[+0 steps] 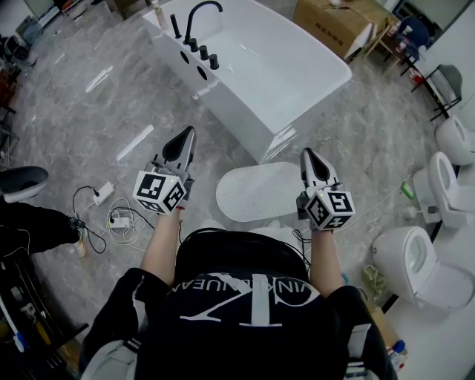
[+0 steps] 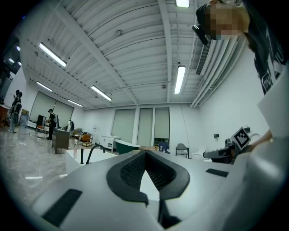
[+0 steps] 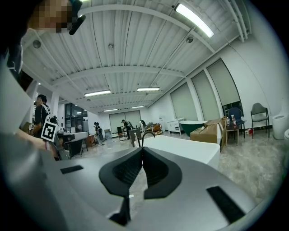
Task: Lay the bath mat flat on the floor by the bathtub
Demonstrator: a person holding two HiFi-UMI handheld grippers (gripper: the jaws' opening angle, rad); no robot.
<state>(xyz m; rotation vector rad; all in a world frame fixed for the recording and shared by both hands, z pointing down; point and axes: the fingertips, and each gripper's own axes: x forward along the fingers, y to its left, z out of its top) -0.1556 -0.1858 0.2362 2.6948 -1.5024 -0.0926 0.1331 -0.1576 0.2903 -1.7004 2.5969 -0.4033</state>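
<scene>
The white, dimpled bath mat (image 1: 260,191) lies flat on the grey marble floor just off the near end of the white bathtub (image 1: 260,67). My left gripper (image 1: 190,132) is held above the floor to the mat's left, jaws shut and empty. My right gripper (image 1: 305,152) hovers over the mat's right edge, also shut with nothing in it. In the left gripper view the gripper (image 2: 145,152) points level into the room; the right gripper (image 3: 142,149) looks toward the bathtub (image 3: 180,146). Neither gripper touches the mat.
Several white toilets (image 1: 419,263) stand along the right side. A cardboard box (image 1: 334,26) sits behind the tub. A power strip and coiled cables (image 1: 115,215) lie on the floor at the left, near a dark chair (image 1: 22,182). A black faucet (image 1: 200,11) rises from the tub's rim.
</scene>
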